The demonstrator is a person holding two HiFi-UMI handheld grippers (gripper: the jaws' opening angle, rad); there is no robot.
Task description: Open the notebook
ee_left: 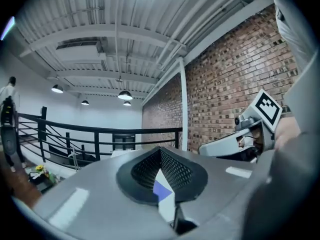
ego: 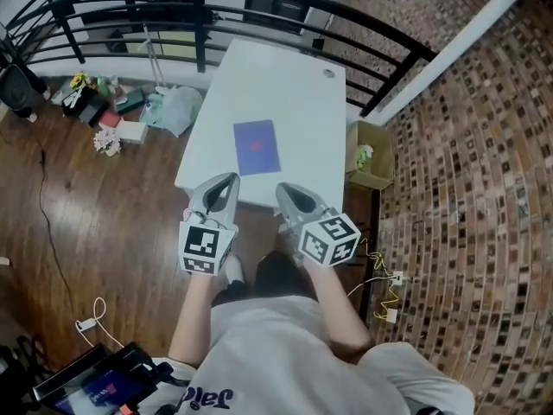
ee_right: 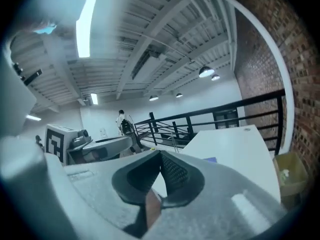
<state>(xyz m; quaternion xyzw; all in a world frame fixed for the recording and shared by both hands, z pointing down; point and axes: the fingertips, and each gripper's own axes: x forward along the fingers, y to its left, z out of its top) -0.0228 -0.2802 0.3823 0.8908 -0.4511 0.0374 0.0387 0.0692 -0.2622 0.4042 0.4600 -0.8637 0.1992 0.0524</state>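
Notebook (ego: pixel 257 146) lies shut on the surface (ego: pixel 298 89); nearer the person than it, left hand-held gripper (ego: pixel 227 180) and right hand-held gripper (ego: pixel 284 188) hover closed, empty.

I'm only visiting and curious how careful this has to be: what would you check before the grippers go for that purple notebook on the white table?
1. Notebook in plain sight, lying closed on the table: ok.
2. Nothing lying on its cover: ok.
3. Left gripper and right gripper empty: ok.
4. Jaws apart to take the cover: not ok, both pairs are together.
5. Grippers at the notebook: not ok, both are at the table's near edge, apart from it.
6. Which edge is the spine: cannot tell.
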